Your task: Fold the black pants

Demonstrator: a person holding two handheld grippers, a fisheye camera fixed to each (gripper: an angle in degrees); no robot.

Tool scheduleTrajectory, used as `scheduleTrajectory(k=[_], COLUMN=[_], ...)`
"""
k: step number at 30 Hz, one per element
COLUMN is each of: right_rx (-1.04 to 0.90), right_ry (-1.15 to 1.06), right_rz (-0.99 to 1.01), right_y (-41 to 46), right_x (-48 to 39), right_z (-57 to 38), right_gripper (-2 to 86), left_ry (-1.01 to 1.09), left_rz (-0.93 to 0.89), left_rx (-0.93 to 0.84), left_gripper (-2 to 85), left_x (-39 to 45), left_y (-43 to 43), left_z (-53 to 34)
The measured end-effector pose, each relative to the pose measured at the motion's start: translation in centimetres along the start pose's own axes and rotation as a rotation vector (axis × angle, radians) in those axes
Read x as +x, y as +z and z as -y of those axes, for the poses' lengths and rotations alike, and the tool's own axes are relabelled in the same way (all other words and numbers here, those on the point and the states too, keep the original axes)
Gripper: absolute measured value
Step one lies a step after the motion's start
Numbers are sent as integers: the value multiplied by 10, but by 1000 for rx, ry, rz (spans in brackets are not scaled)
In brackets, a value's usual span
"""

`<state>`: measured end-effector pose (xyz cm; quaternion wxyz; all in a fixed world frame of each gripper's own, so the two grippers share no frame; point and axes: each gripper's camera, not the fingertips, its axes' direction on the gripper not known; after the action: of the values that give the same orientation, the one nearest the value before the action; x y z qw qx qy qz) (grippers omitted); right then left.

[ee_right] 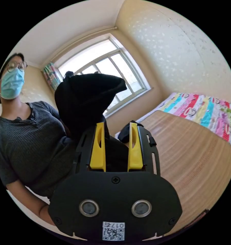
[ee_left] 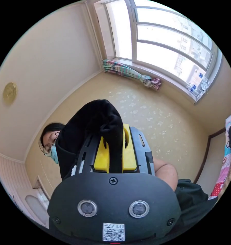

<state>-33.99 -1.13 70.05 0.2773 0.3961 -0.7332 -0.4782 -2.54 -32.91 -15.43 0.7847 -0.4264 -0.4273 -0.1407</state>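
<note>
Both grippers were up in the air: the left gripper [ee_left: 115,149] was clamped on the black pants [ee_left: 100,120]. The right gripper [ee_right: 116,146] had its jaws apart with fabric draped between them, so I'd have pinched that before stretching the pants flat over the mat [ee_right: 187,158].

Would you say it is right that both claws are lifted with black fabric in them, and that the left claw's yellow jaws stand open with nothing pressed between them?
Not quite. In the left gripper view, the left claw has its yellow jaws closed on a fold of the black pants, which are pinched between them. The rest stands: both claws are lifted, and black fabric also sits in the right claw.
</note>
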Motion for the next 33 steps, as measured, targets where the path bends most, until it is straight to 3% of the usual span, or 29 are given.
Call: scheduleTrajectory(k=[3, 6, 8, 10, 12, 14, 19, 22, 28, 33], right_rx=[92, 99, 137, 182, 253, 339, 444, 557, 624, 339], right_ry=[-4, -140, -236, -251, -221, -174, -156, -258, -541, -535], right_rz=[186, 490, 712, 774, 723, 533, -27, -177, -234, -160], right_y=[2, 4, -6, -21, -50, -105, -222, -270, -274, -179], right_x=[6, -11, -23, -29, -34, -50, -129, -192, -291, -264], right_z=[10, 34, 46, 51, 55, 64, 110, 152, 279, 425], right_gripper=[242, 238, 112, 51, 43, 38, 32, 31, 32, 39], left_ry=[-106, -285, -466, -564, -608, -641, -779, -781, -692, -583], left_rz=[-93, -22, 53, 173, 343, 619, 1171, 1332, 1426, 1620], left_rx=[62, 1, -147, -335, -551, -784, -1036, -1145, -911, -627], left_gripper=[78, 78, 78, 78, 79, 80, 78, 77, 76, 79], left_x=[-50, -92, -123, -138, -144, -147, -154, -166, -189, -160], left_y=[16, 31, 55, 81, 109, 137, 153, 162, 161, 156], left_z=[-25, -32, -21, -3, 20, 48, 81, 78, 101, 160])
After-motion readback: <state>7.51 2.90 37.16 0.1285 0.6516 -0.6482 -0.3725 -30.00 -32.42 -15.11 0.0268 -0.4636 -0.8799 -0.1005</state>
